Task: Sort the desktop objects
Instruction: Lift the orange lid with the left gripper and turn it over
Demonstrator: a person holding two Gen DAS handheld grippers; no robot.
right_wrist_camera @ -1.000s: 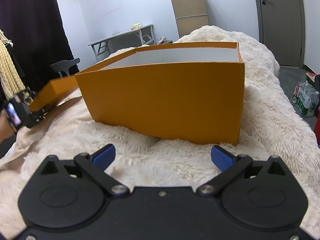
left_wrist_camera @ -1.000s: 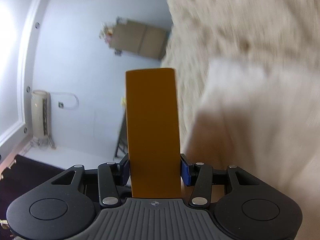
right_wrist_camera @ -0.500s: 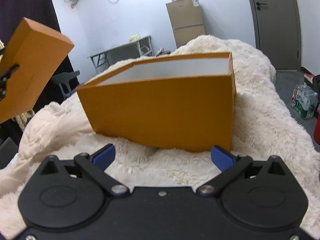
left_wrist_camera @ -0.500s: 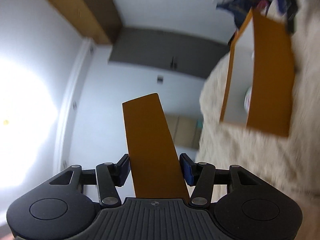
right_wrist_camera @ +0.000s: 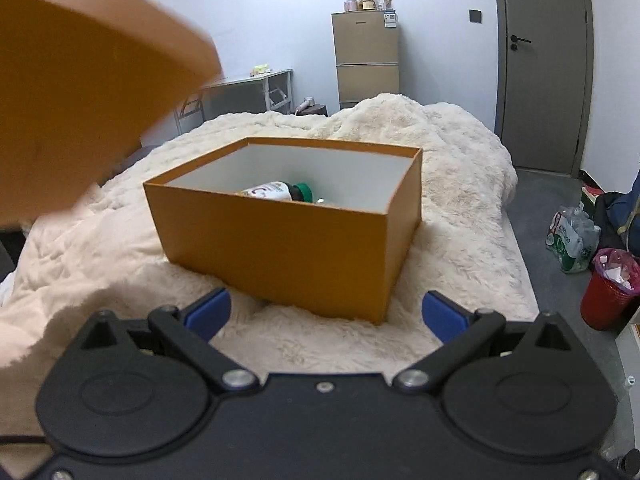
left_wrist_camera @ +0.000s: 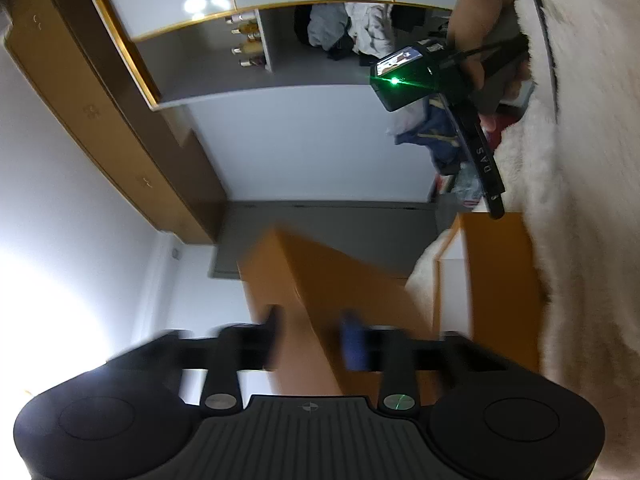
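An open orange box with a white inside stands on the fluffy cream blanket; a bottle with a green cap lies in it. My left gripper is shut on the box's orange lid, held up in the air and rolled sideways; the lid also shows blurred at the upper left of the right wrist view. My right gripper is open and empty, raised in front of the box. The box shows in the left wrist view too, with the right gripper's handle beyond it.
A red bin and bags stand on the floor to the right of the bed. A desk, a cabinet and a door are along the far walls.
My left gripper has lifted the lid high and swung it toward the box, rolling as it goes. My right gripper has risen, so the box's inside and the bottle now show.
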